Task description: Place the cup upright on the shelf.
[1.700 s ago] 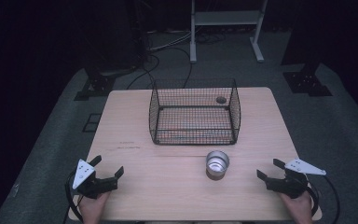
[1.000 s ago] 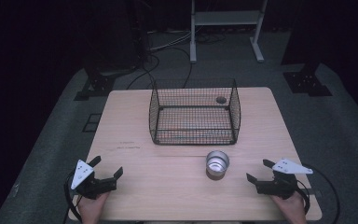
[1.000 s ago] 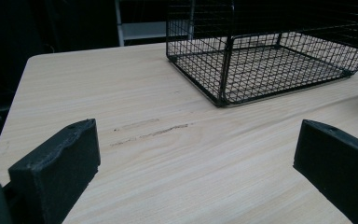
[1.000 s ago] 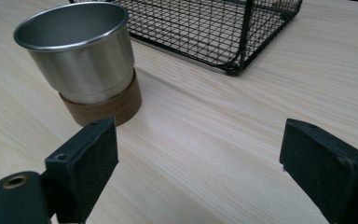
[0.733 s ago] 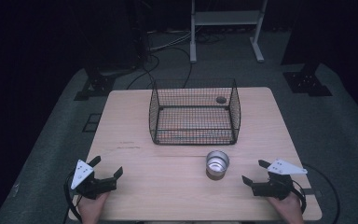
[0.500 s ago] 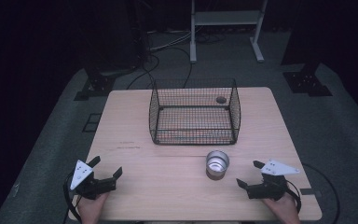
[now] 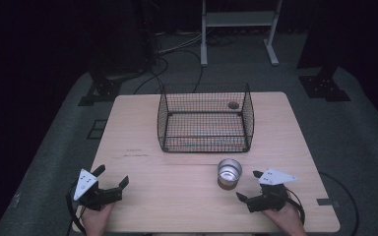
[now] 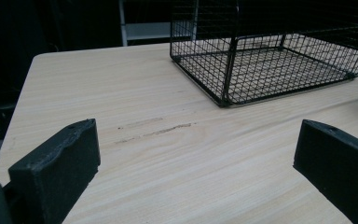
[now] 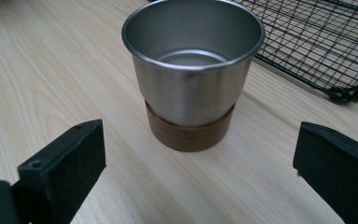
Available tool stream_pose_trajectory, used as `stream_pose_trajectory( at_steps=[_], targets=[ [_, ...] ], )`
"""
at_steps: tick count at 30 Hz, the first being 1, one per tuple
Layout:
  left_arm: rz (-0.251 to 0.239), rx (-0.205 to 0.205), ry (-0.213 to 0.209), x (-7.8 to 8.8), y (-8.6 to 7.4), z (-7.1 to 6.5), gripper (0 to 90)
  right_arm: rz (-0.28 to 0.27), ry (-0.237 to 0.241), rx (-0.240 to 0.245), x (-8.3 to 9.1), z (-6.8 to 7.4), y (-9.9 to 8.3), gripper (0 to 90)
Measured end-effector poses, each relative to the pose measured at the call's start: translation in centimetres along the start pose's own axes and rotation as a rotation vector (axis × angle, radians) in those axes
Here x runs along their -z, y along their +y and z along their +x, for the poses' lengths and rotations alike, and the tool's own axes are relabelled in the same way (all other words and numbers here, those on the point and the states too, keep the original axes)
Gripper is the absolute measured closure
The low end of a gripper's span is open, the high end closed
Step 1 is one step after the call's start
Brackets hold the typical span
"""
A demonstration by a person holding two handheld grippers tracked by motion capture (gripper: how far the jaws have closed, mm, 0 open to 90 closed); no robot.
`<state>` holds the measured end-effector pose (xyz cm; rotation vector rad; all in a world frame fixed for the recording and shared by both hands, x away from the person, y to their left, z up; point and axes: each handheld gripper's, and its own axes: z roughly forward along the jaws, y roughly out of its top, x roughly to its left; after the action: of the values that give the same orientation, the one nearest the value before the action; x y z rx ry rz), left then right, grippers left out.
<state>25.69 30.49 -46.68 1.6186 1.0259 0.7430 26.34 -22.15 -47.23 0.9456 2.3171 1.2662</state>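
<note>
— Steel cup (image 7: 229,172) on its brown base, lower centre-right of the high view, upright, well in from every table (image 7: 187,206) edge. Grippers?

— Right gripper (image 7: 250,189) at lower right, just beside the cup; jaws have just been opening and stand wide, nothing between them. In its own view the cup (image 9: 193,70) sits ahead of the jaws, bare wood on both sides. Left gripper (image 7: 113,181) at lower left near the front edge, released, empty.

— Farther up?

— Wire basket (image 7: 204,118) at mid-frame, apart from the cup.
</note>
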Motion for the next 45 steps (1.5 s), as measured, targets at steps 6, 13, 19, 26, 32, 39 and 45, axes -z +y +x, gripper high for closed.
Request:
stream_pose_trajectory(
  at_steps=[6,13,19,26,32,39,45],
  targets=[
    [-0.004,0.003,0.002,0.1,0.0,0.0,0.0,0.006,0.003,-0.007,-0.6,0.0,0.8,1.6],
    [-0.002,0.003,-0.001,0.1,0.0,0.0,0.0,0.021,-0.006,0.005,-1.5,0.0,1.6,1.6],
    [-0.002,0.005,-0.002,0.0,0.0,0.1,0.0,0.029,-0.010,0.010,-2.5,0.3,2.2,1.6],
    [0.000,0.000,-0.004,0.0,0.0,0.0,0.0,0.042,-0.011,0.008,-4.3,0.7,2.7,1.6],
    [0.001,0.001,-0.006,0.0,0.0,0.0,0.0,0.035,-0.022,0.018,-4.8,1.0,3.3,5.1],
    [-0.004,0.004,-0.001,0.0,0.0,0.1,0.0,0.027,-0.019,0.011,-4.8,0.7,3.8,17.6],
    [-0.007,0.007,0.001,0.2,0.0,0.2,0.0,0.028,-0.009,-0.004,-4.5,0.3,4.1,17.8]
  ],
)
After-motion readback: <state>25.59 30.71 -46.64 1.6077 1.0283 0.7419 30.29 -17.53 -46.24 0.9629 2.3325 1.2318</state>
